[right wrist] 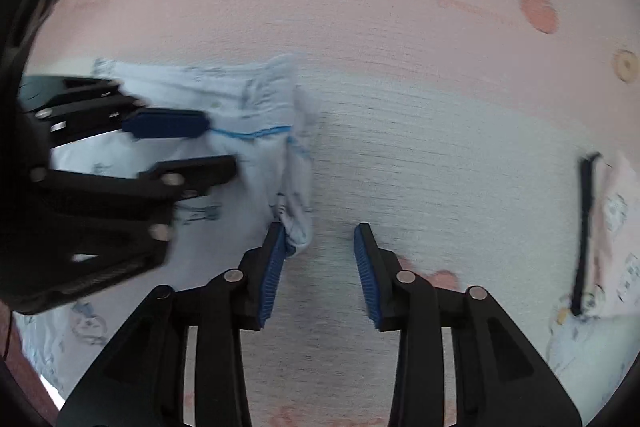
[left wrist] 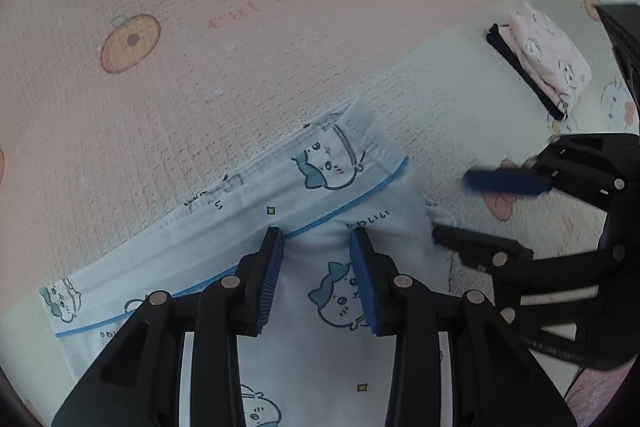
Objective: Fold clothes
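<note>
A light blue garment (left wrist: 248, 203) printed with small cartoon figures lies flat on the sheet, its blue-piped hem folded over the top. My left gripper (left wrist: 318, 259) points down onto it with jaws apart; both blue pads (left wrist: 272, 279) rest on the flat fabric without pinching it. In the right wrist view the same garment (right wrist: 224, 95) sits at the left, with its bunched end (right wrist: 298, 227) against the left pad of my right gripper (right wrist: 320, 259). That gripper stands open over bare sheet. Each gripper also shows in the other's view: the right gripper (left wrist: 452, 213) and the left gripper (right wrist: 218, 147).
The surface is a pink and white sheet (left wrist: 120, 131) printed with cartoon cat faces and fruit. A folded pink garment (left wrist: 548, 59) with a black band lies to the right, also seen as the pink garment (right wrist: 616, 227). More pale blue cloth (right wrist: 592, 343) sits below it.
</note>
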The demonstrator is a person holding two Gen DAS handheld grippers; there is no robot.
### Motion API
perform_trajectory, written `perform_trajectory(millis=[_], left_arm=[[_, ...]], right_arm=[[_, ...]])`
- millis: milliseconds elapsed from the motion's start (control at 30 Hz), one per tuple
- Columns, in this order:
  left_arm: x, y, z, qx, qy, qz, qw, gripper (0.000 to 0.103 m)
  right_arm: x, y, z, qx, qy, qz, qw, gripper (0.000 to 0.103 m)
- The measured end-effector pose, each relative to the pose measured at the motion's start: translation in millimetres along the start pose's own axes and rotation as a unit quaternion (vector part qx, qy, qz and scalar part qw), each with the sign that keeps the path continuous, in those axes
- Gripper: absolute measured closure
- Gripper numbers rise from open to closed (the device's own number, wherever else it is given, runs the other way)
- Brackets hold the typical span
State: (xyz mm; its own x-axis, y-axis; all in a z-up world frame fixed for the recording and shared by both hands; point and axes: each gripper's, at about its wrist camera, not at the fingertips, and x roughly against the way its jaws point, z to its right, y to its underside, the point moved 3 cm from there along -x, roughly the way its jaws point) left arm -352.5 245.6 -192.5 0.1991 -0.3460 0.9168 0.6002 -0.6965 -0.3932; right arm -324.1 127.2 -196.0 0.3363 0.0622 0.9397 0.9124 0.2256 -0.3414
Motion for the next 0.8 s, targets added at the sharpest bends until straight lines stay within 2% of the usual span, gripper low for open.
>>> perform_trajectory(millis=[33, 100, 133, 167, 200, 233, 267, 300, 367, 467, 500, 567, 633, 700, 767, 800], left_arm=[[0.4, 0.4, -1.6, 0.002, 0.002, -0.001, 1.0000, 0.065], [3.7, 2.9, -4.2, 0.004, 0.004, -0.001, 1.0000, 0.065], [5.5, 4.2, -5.6, 0.005, 0.005, -0.001, 1.0000, 0.065], [7.3, 5.5, -6.9, 0.006, 0.006, -0.001, 1.0000, 0.065], [9.0, 6.8, -8.2, 0.007, 0.007, -0.001, 0.9999, 0.065], [9.5, 6.7, -8.8, 0.010, 0.011, 0.002, 0.9999, 0.065], [11.0, 7.4, -10.1, 0.015, 0.016, 0.008, 0.9997, 0.065], [15.5, 8.8, -12.8, 0.020, 0.021, 0.014, 0.9995, 0.065], [26.1, 11.6, -19.6, 0.031, 0.025, 0.030, 0.9987, 0.065], [55.7, 23.7, -50.2, 0.073, 0.008, 0.058, 0.9956, 0.065], [62.1, 32.7, -65.5, 0.090, 0.001, 0.057, 0.9943, 0.065], [67.4, 49.6, -96.9, 0.122, -0.014, 0.045, 0.9914, 0.065], [61.6, 62.9, -130.2, 0.140, -0.038, 0.030, 0.9889, 0.065], [60.3, 74.0, -162.7, 0.168, -0.053, 0.030, 0.9839, 0.067], [69.6, 79.6, -185.5, 0.214, -0.020, 0.058, 0.9750, 0.067], [70.8, 79.9, -184.3, 0.207, -0.025, 0.058, 0.9762, 0.067]], right_arm=[[-0.7, 0.6, 6.2, -0.012, -0.002, -0.002, 1.000, 0.058], [-1.0, 2.2, 16.0, -0.018, 0.028, -0.007, 0.999, 0.059], [-1.1, 3.0, 20.8, -0.021, 0.044, -0.010, 0.999, 0.065], [-0.2, 3.3, 30.9, -0.019, 0.096, -0.005, 0.995, 0.066], [1.8, 1.8, 46.2, -0.044, 0.098, -0.005, 0.994, 0.070], [4.7, -0.6, 56.8, -0.074, 0.063, -0.001, 0.995, 0.070], [11.1, -5.7, 66.9, -0.105, 0.010, 0.015, 0.994, 0.070], [17.3, -12.4, 66.9, -0.109, -0.021, 0.035, 0.993, 0.070], [29.9, -26.2, 63.1, -0.107, -0.074, 0.074, 0.989, 0.069], [26.6, -42.2, 28.9, -0.051, -0.140, 0.075, 0.986, 0.069], [20.8, -45.3, 18.1, -0.028, -0.138, 0.066, 0.988, 0.069], [1.3, -52.5, 0.4, 0.010, -0.091, 0.037, 0.995, 0.069], [-16.8, -53.1, 17.1, -0.013, -0.045, 0.010, 0.999, 0.067], [-12.3, -60.5, 33.6, -0.047, -0.056, 0.028, 0.997, 0.065], [1.5, -70.9, 37.7, -0.048, -0.045, 0.066, 0.996, 0.064], [3.1, -75.0, 30.6, -0.042, -0.044, 0.077, 0.995, 0.063]])
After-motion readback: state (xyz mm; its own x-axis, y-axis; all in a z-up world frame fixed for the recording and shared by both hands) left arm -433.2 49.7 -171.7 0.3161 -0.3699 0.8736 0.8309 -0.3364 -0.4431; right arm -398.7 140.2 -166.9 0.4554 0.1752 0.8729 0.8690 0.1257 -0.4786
